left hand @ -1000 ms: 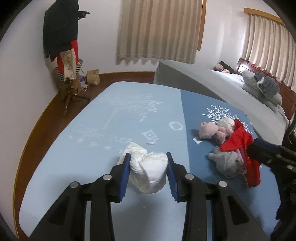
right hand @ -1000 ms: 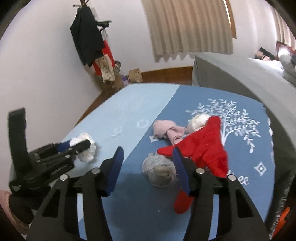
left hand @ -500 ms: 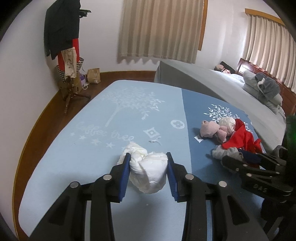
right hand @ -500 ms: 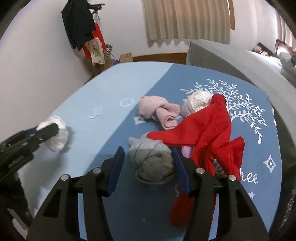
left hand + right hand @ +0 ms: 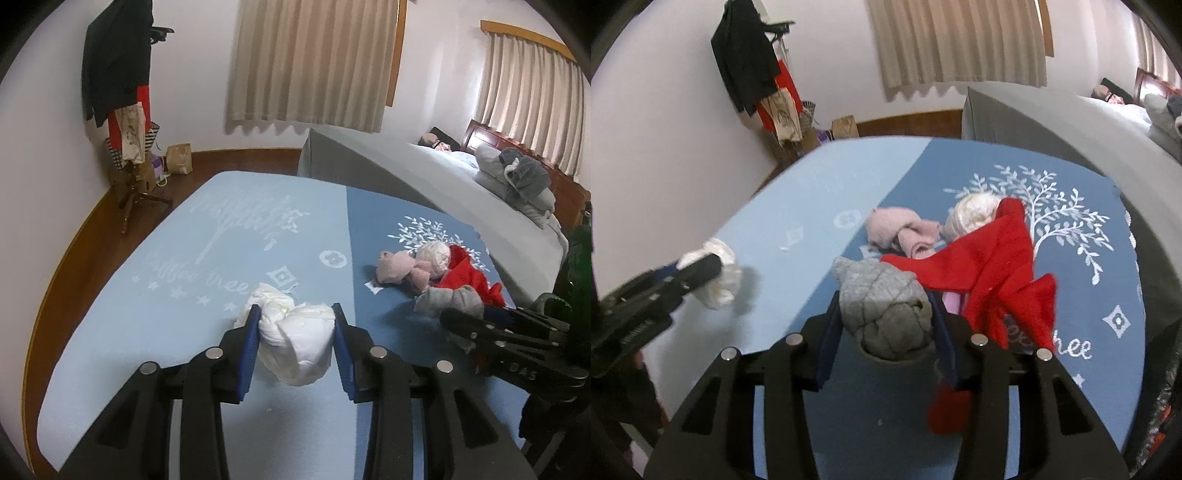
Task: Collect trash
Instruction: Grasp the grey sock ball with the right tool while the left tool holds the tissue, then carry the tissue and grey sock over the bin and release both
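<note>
On the desk (image 5: 155,317), a crumpled wad (image 5: 295,339) sits between the left tool's (image 5: 294,314) fingers. To its right lies a heap of clothes: a balled sock (image 5: 886,314) nearest, inside the right tool (image 5: 884,302), and a garment (image 5: 990,258) draped just beside it. A bed (image 5: 424,192) stands behind the desk.

Left claw (image 5: 295,325) clamped, right claw (image 5: 884,314) just closing.

Dim indoor light, fisheye warp, slight blur
</note>
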{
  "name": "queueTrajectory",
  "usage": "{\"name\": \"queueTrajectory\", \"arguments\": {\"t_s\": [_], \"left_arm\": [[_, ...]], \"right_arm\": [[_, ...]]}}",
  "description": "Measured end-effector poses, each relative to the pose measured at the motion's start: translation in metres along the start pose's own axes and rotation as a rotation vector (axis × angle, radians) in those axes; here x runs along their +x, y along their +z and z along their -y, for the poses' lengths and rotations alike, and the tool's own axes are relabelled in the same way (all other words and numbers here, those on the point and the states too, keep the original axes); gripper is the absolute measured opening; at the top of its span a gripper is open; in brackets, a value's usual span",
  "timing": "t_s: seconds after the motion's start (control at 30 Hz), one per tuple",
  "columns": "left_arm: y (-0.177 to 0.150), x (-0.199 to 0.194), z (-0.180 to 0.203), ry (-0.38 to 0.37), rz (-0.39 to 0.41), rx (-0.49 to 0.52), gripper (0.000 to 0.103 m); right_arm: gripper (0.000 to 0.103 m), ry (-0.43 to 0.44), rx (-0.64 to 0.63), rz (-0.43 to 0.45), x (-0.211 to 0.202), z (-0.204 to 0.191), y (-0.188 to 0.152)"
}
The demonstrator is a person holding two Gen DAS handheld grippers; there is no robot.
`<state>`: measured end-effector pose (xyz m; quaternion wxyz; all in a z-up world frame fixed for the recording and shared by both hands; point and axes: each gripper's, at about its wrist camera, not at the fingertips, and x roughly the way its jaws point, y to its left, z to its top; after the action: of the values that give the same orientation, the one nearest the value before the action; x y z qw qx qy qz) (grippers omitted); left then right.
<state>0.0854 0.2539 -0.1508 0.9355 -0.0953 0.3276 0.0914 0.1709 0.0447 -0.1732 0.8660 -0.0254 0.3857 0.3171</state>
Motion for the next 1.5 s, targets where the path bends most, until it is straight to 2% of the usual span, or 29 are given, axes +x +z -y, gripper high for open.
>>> {"name": "queueTrajectory", "arguments": {"t_s": [0.3,0.6,1.13,1.5], "left_arm": [[0.010,-0.018,0.018,-0.033,0.037,0.021,0.037],[0.018,-0.036,0.049,-0.093,0.062,0.058,0.037],[0.028,-0.062,0.139,-0.242,0.094,0.169,0.037],[0.028,-0.071,0.204,-0.347,0.104,0.256,0.037]], "right_arm": [[0.044,0.045,0.026,0.069,-0.049,0.000,0.006],[0.044,0.021,0.047,0.125,-0.096,0.010,0.002],[0.045,-0.113,0.142,0.223,-0.170,0.068,-0.016],[0.045,-0.217,0.229,0.279,-0.218,0.115,-0.044]]}}
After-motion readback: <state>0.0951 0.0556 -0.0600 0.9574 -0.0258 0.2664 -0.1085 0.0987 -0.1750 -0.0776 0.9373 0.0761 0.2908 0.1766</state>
